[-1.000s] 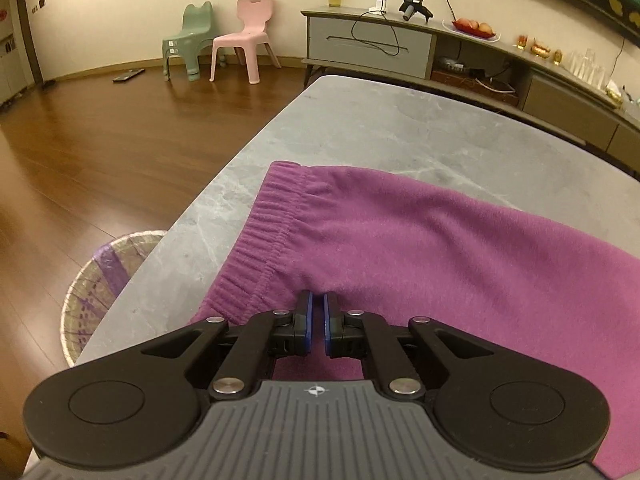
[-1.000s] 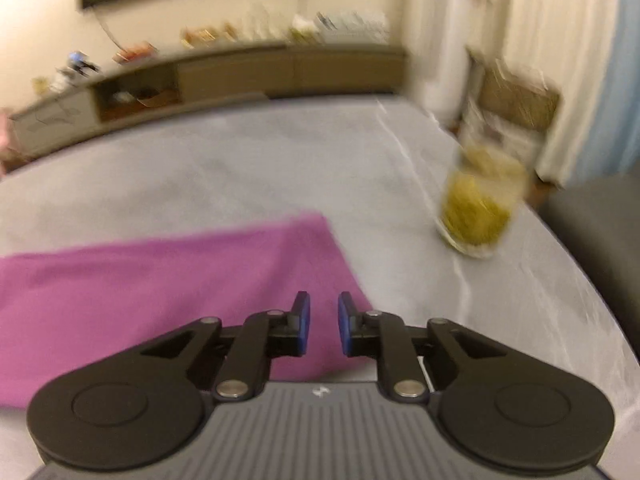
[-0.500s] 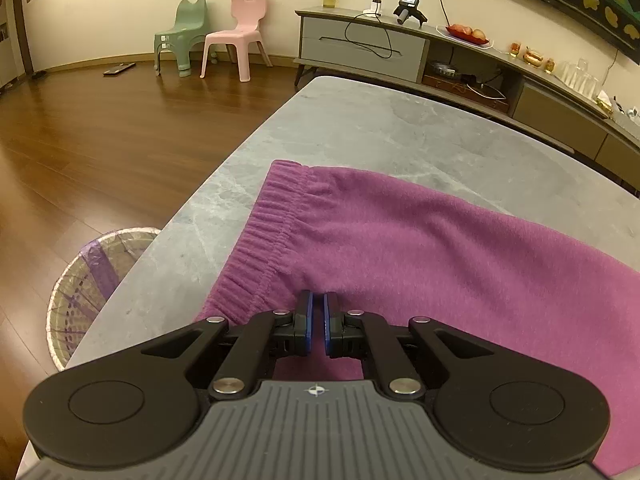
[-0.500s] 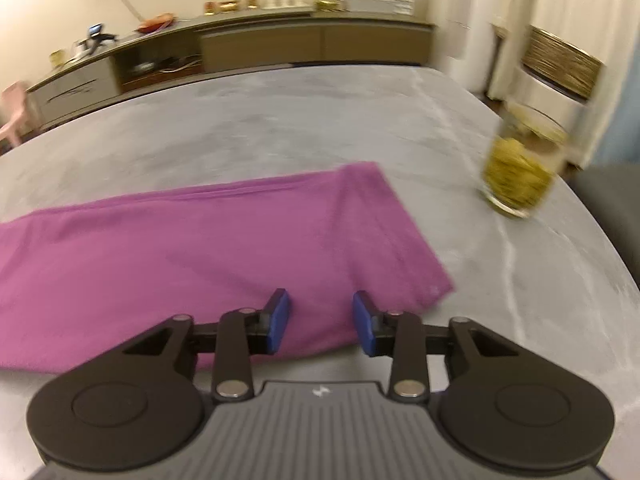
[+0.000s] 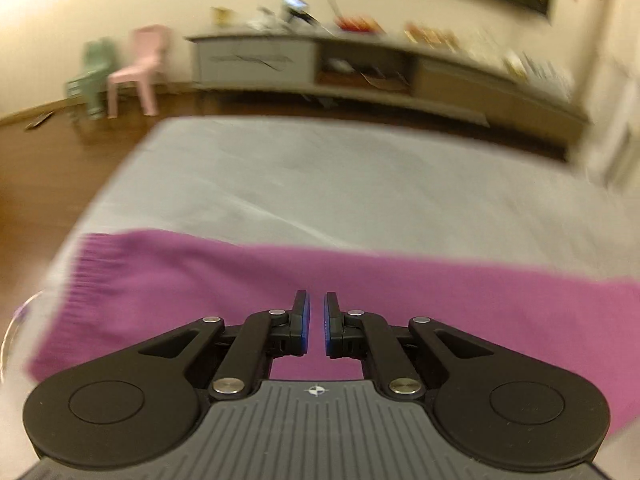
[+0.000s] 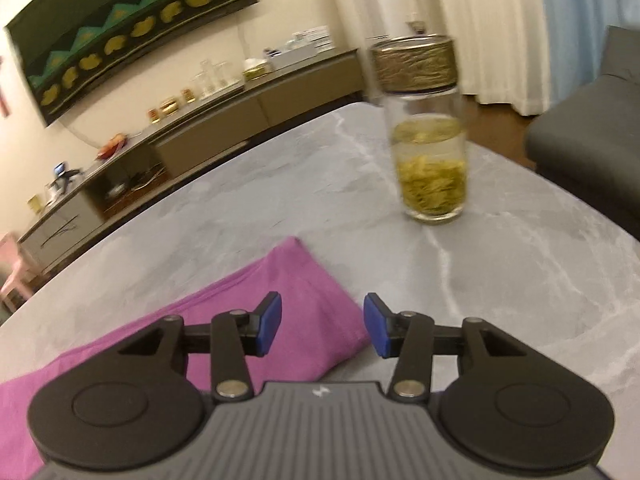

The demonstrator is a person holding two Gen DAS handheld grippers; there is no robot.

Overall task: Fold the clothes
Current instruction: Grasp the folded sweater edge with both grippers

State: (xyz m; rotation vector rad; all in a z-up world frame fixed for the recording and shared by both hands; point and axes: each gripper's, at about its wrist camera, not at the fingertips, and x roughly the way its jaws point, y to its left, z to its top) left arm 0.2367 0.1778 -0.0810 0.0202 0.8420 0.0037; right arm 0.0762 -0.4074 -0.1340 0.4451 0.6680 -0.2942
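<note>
Purple trousers [image 5: 200, 280] lie flat across the grey marble table [image 5: 320, 184], the ribbed waistband [image 5: 86, 276] at the far left of the blurred left wrist view. My left gripper [image 5: 316, 312] hovers over the middle of the cloth, shut, with nothing seen between its blue pads. In the right wrist view the leg end of the trousers [image 6: 304, 280] forms a corner just under my right gripper [image 6: 322, 320]. Its jaws are opening and the pads stand apart above the cloth without pressing on it.
A lidded glass bottle [image 6: 430, 160] with yellow-green contents stands on the table [image 6: 520, 280] beyond the right gripper. A grey sofa [image 6: 592, 152] sits past the right edge. A long sideboard [image 5: 360, 68], two small chairs [image 5: 136, 68] and a basket rim [image 5: 12, 332] lie off the table.
The left gripper swept to the right along the trousers, so the waistband now sits far left. The right jaws spread wider and the wrist rolled, with the bottle larger in view.
</note>
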